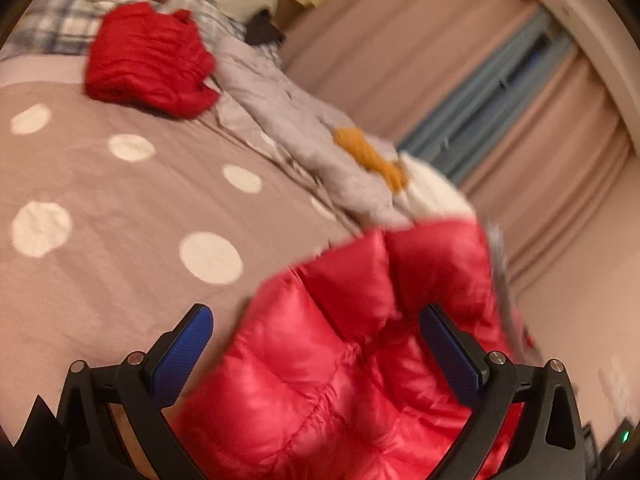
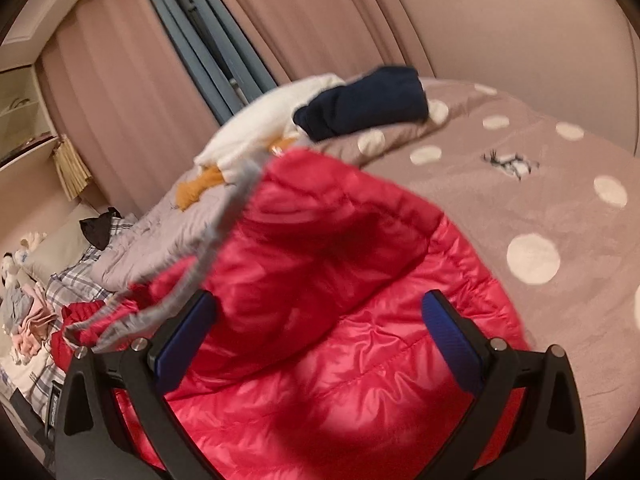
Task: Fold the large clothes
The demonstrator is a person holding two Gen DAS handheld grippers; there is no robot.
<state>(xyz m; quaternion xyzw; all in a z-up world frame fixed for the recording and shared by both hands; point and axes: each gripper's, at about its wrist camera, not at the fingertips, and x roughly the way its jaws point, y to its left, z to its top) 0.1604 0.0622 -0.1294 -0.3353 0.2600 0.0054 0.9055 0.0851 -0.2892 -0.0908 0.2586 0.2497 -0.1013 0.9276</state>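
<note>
Both the left gripper (image 1: 316,320) and right gripper (image 2: 320,306) hang spread wide, empty, over the red puffer jacket (image 2: 340,320), which lies on the dotted taupe bedspread (image 1: 120,240). Beyond it, a grey quilt (image 1: 288,120), a folded red garment (image 1: 148,60) and pink curtains (image 2: 112,100).

A home bedroom: ahead of the grippers lies a bed with a polka-dot duvet (image 1: 120,208), scattered clothes and pink curtains (image 2: 320,12) beyond.
</note>
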